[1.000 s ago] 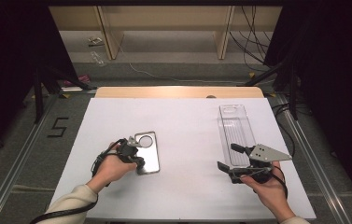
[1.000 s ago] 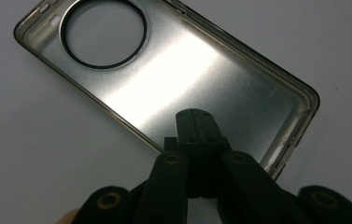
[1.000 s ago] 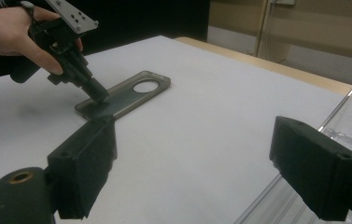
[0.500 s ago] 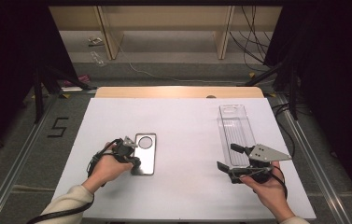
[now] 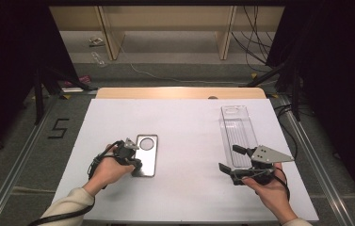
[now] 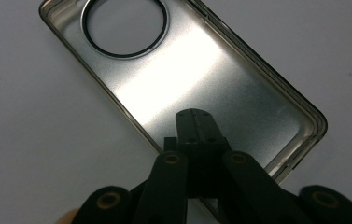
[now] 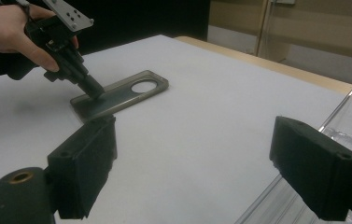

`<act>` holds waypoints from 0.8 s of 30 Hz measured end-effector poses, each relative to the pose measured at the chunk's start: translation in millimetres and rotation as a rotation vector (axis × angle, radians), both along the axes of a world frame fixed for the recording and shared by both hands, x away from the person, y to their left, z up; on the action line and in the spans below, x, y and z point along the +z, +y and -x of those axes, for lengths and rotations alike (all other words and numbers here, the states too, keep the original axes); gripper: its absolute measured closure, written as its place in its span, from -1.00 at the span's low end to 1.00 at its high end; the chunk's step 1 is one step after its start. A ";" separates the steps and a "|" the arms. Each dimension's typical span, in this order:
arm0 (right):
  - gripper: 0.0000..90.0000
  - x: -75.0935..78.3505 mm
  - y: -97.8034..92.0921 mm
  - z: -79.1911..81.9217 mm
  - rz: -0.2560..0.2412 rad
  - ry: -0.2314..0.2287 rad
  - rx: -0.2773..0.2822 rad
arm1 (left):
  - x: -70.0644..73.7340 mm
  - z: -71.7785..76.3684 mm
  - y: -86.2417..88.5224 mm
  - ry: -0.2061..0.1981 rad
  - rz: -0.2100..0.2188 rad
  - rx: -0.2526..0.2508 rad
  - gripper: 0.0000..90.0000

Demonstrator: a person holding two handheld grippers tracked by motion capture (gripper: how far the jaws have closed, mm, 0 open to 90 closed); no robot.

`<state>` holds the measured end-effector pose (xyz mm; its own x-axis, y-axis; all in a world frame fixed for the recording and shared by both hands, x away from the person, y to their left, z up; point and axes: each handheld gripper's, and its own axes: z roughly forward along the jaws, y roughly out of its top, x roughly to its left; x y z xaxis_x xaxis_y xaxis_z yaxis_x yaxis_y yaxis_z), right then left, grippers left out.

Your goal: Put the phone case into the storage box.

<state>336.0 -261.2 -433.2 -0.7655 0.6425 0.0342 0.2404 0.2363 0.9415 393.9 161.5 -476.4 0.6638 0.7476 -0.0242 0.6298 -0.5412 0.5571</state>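
At a white-covered table [image 5: 184, 136], the left gripper [image 5: 134, 163], jaws pressed together, bears down on the near end of a glossy grey phone case [image 5: 146, 155] with a round camera cutout. Lifting it likely calls for spreading the jaws over an edge. Farther right, the right gripper [image 5: 230, 159] hovers spread beside a clear plastic tray [image 5: 236, 127].
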 end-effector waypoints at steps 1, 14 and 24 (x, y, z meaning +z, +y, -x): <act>-0.65 0.5 -0.2 0.1 0.001 -0.002 0.001 | 0.1 0.2 0.4 0.000 0.003 0.003 1.00; -0.65 4.0 -3.2 1.5 -0.007 -0.017 -0.007 | 24.5 3.2 22.1 -0.117 0.250 0.080 -0.07; -0.65 3.7 -2.8 1.5 -0.002 -0.017 -0.007 | 39.1 0.2 49.7 -0.291 0.616 0.215 -0.43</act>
<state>334.5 -263.9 -429.5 -0.7612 0.6481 0.0226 0.2263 0.2328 0.9458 393.7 211.2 -437.3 0.5469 0.7701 -0.3285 0.4666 0.0454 0.8833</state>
